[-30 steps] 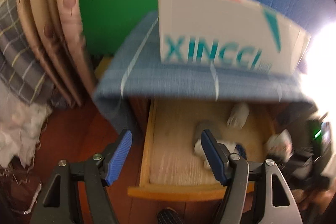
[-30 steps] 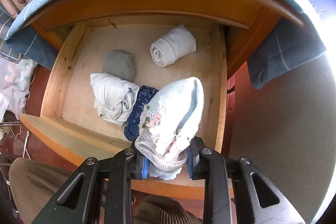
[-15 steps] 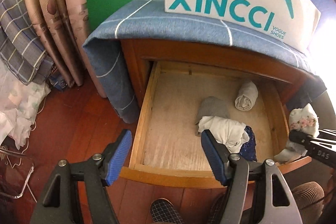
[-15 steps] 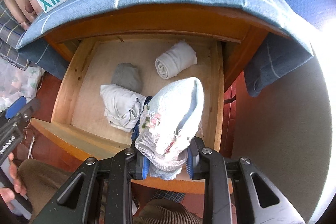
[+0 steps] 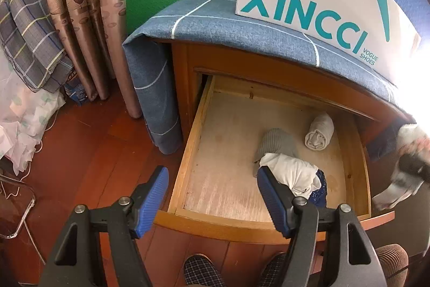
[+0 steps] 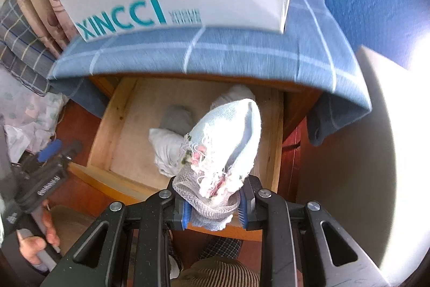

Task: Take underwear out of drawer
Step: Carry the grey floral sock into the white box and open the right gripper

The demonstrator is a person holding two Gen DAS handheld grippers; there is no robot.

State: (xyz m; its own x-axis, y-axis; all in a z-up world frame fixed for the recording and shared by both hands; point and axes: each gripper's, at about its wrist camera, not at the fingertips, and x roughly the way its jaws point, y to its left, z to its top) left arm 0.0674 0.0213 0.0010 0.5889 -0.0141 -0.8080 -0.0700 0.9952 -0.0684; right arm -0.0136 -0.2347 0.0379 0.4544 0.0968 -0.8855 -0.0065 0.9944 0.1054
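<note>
Over the near left corner of the drawer (image 5: 271,174), left wrist view: left gripper (image 5: 212,195) spread wide, holding nothing; grey roll (image 5: 319,135), grey bundle (image 5: 276,143), white garment (image 5: 293,172) and navy piece (image 5: 319,192) lie right of centre inside, box (image 5: 317,2) on the blue cloth (image 5: 242,31) above. Right wrist view: right gripper (image 6: 213,214) pinches pale blue floral underwear (image 6: 225,149), lifted above the drawer's near right part.

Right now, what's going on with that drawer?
A person is emptying the open wooden drawer. The right hand-held gripper is clamped on a pale blue lacy underwear piece, lifted above the drawer. The left hand-held gripper hangs open, empty. A grey rolled garment and others remain inside.
</note>
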